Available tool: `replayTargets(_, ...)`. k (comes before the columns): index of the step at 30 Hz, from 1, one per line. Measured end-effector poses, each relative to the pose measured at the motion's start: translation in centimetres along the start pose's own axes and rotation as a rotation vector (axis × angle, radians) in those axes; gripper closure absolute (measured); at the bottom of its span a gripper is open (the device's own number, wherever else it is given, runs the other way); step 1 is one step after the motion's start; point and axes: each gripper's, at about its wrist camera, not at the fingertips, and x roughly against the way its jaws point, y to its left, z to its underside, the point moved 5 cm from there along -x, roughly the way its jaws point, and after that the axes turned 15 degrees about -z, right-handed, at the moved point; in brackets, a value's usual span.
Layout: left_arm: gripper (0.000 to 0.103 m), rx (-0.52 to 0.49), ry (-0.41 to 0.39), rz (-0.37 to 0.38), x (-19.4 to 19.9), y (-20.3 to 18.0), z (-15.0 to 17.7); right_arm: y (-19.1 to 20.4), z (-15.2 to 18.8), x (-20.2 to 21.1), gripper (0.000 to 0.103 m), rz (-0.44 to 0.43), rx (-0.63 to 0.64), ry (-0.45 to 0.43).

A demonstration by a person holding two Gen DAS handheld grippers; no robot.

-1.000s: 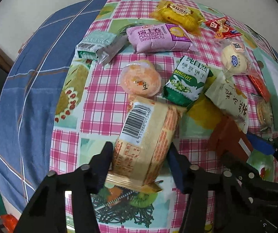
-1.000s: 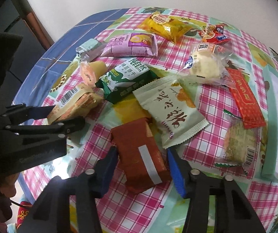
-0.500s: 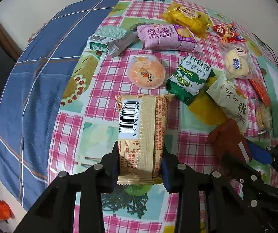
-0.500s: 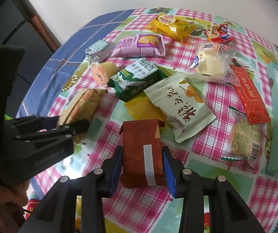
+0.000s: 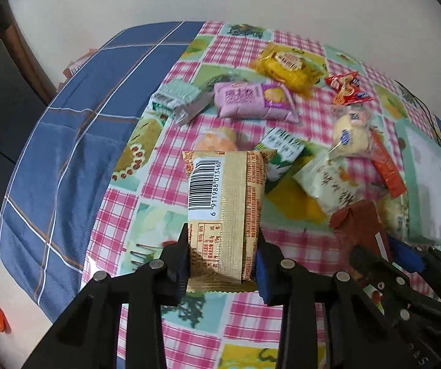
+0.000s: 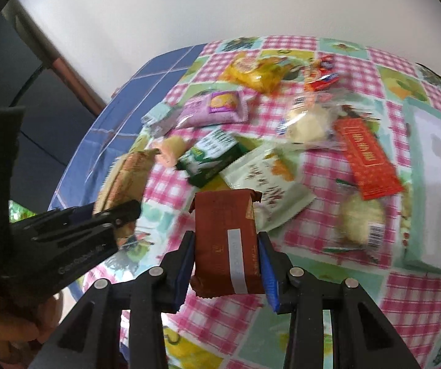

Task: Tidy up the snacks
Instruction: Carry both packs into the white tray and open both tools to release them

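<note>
Tan foil fills the nearest part of the left wrist view: the left gripper point(image 5: 222, 264) is clamped on the lower end of a tan biscuit packet point(image 5: 225, 212), barcode side up, the packet standing out forward between the blue pads and lifted clear of the bench point(image 5: 122, 215). Beside it, the right gripper point(image 6: 227, 263) is likewise closed on a brown snack packet point(image 6: 225, 246) with a pale strip down its length, also raised off the chequered pink cloth.

Just beyond the two held packets lie a green biscuit pack point(image 5: 282, 150) and a pale cream sachet point(image 5: 334, 181) with dark characters, the two close together. An orange round sweet point(image 5: 215, 141) sits just behind the tan packet's top edge. To the right a long red bar wrapper point(image 6: 366, 163) lies at a slant, with a clear-wrapped round cracker point(image 6: 363, 221) nearer than it, and a clear bag holding a pale bun point(image 5: 351, 136) just behind it.

Farther back rest a lilac roll packet point(image 5: 251, 100) and, touching its left end, a mint green packet point(image 5: 177, 100). Farthest are a yellow packet point(image 5: 289, 67) and a small red packet point(image 5: 346, 87). A white-topped teal box point(image 5: 429, 184) stands at the right edge of the bench, and a blue checked cloth point(image 5: 66, 153) covers the left side.
</note>
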Motion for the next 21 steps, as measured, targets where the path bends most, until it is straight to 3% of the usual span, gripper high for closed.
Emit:
replayTargets(10,0.066,-0.014,-0.033,0.048,2.4,-7.1,-1.6,-7.0,-0.6,5.2,0.061,0.074,-0.164,-0.111)
replayTargets(21,0.066,-0.087,-0.071,0.107,5.2,-16.5,-3.2,-15.6,0.1,11.6,0.061,0.225,-0.347,-0.231)
